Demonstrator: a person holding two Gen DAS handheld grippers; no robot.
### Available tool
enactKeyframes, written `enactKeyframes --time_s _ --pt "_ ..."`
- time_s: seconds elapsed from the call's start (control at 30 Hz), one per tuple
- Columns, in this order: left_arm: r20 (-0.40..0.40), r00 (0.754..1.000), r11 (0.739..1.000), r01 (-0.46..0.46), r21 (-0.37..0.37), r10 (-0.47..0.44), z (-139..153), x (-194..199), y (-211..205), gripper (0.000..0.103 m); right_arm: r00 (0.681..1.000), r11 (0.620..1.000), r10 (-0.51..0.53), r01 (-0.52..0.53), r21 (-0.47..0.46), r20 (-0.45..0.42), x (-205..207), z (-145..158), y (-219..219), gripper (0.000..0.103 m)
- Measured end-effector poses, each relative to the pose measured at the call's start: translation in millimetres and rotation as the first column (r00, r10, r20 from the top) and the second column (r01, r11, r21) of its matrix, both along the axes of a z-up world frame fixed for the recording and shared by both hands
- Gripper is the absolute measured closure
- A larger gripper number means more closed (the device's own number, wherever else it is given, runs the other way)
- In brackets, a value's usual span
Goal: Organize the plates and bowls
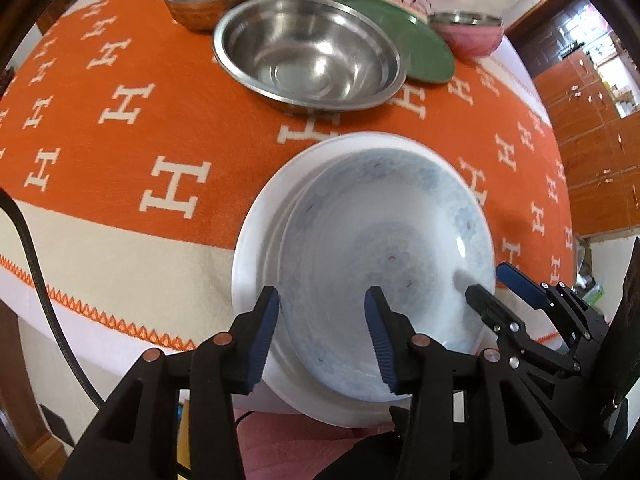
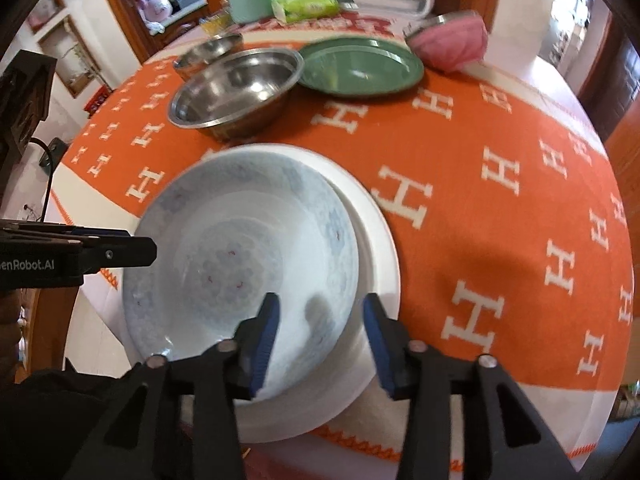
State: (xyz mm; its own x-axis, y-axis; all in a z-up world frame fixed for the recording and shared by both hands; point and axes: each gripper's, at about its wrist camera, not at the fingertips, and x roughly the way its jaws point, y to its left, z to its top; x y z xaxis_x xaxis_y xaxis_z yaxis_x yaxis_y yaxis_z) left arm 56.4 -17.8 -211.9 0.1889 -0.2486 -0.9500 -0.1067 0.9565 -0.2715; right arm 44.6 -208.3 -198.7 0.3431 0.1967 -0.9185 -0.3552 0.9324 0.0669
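Patterned plate (image 1: 384,240) sits off-centre on the white plate (image 1: 256,236), directly under both tongs. Left gripper (image 1: 322,336) and right gripper (image 2: 320,340) both parted, nothing pinched. Risk, I'd say: that lopsided stack overhangs the table edge (image 1: 100,320) — one nudge could tip it off.

Patterned bowl (image 1: 384,256) atop white plate (image 1: 256,248), claws apart

Brown wooden cabinets (image 1: 592,128) beside white walls (image 2: 100,12), daylight beyond.
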Motion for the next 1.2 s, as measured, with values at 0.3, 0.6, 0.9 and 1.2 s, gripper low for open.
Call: enactKeyframes --time_s 0.3,0.6,0.9,1.2 --pt "0.204 0.975 0.995 -0.099 0.022 0.093 43.1 -27.4 -16.4 0.04 0.99 0.999 0.041 -0.04 -0.008 0.132 -13.7 22.3 -18.4 0.056" --pt "0.336 0.924 0.974 -0.219 0.066 0.185 87.4 -51.3 -18.9 0.032 0.974 0.998 -0.055 0.045 0.049 0.218 -20.7 42.3 -54.7 0.052" --pt "0.458 0.881 0.984 -0.166 0.06 0.121 141.3 -44.5 -11.7 0.024 0.951 0.987 -0.15 0.129 0.092 0.271 -23.5 63.9 -69.0 0.044" --pt "0.453 0.891 0.993 -0.022 0.113 -0.032 178.6 -11.3 0.1 0.019 0.936 0.967 -0.237 0.201 0.157 0.261 -16.4 83.1 -56.8 0.035"
